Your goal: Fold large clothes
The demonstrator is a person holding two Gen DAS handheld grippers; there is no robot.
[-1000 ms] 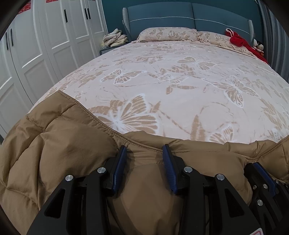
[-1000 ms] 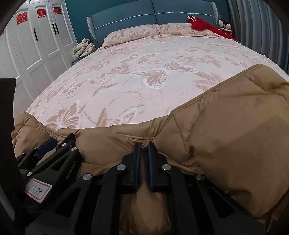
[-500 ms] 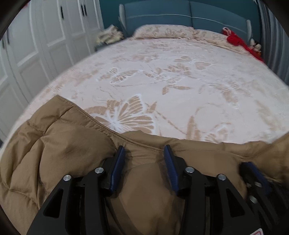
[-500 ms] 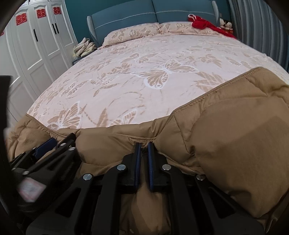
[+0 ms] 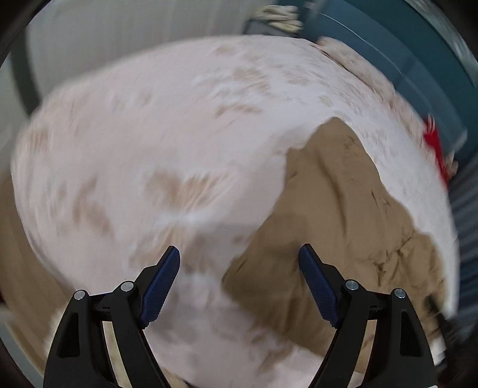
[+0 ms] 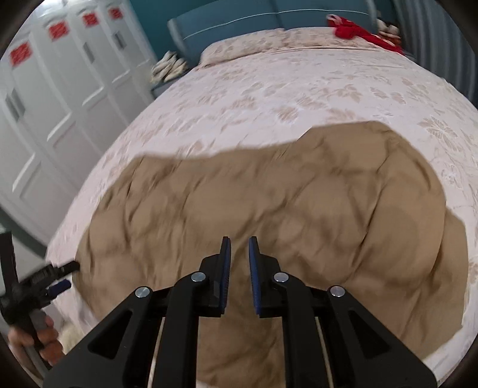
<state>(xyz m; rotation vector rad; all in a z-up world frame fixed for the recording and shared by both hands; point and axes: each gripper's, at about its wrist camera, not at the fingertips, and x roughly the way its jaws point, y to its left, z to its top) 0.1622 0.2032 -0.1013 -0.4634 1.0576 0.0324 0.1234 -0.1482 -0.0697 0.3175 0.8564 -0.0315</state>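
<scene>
A tan quilted coat (image 6: 269,209) lies spread across the near part of the bed, folded into a broad puffy slab. My right gripper (image 6: 239,240) hovers above its near middle. Its jaws are opening, a narrow gap shows between the blue pads, and no cloth is pinched in it. In the blurred left wrist view my left gripper (image 5: 239,250) stands wide and is still opening, empty, over the bedspread, with the coat (image 5: 343,223) just to its right. In the right wrist view the left gripper (image 6: 70,274) sits off the coat's left edge, held by a hand (image 6: 44,337).
The bed (image 6: 269,89) has a pale butterfly-print cover and pillows (image 6: 239,50) against a blue headboard (image 6: 239,18). A red cloth (image 6: 358,29) lies at the far right. White wardrobe doors (image 6: 59,89) line the left side, and folded items (image 6: 170,65) sit beside the bed.
Both grippers have let go of the coat's edge and it now lies flat on the bed. The left gripper swung away to the left and opened wide. The right one rose and parted slightly.
</scene>
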